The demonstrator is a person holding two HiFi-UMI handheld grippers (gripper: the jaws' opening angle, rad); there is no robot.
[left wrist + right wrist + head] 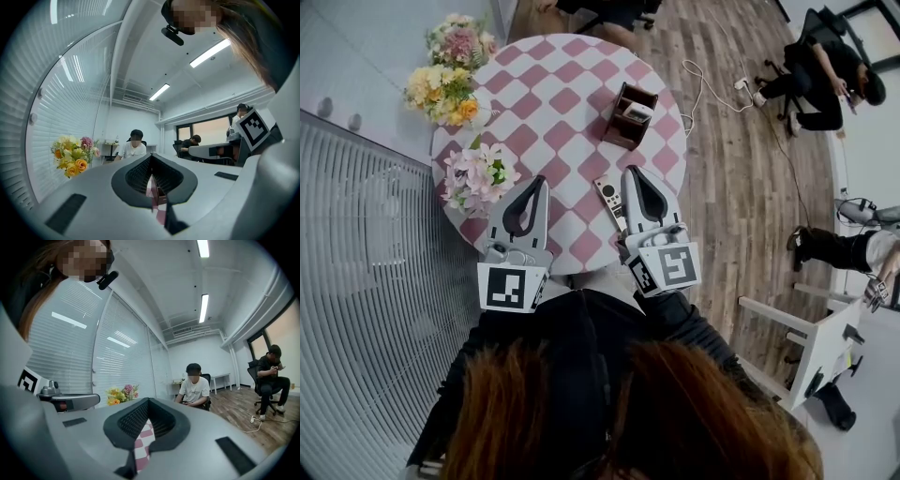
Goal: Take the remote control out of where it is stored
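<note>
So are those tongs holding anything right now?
No, nothing. The left tongs and the right tongs are both shut and empty; the remote control lies on the table beside the right tongs.

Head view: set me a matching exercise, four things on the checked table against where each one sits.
Things:
1. brown wooden holder
2. pale slim remote control
3. yellow-orange flower bouquet
4. pink-white flower bouquet
Places:
A. lying flat beside the right claw
B. far-left rim of the pink-checked round table
C. far side, right of centre
D. just left of the left claw
Pairs: 1-C; 2-A; 3-B; 4-D
</note>
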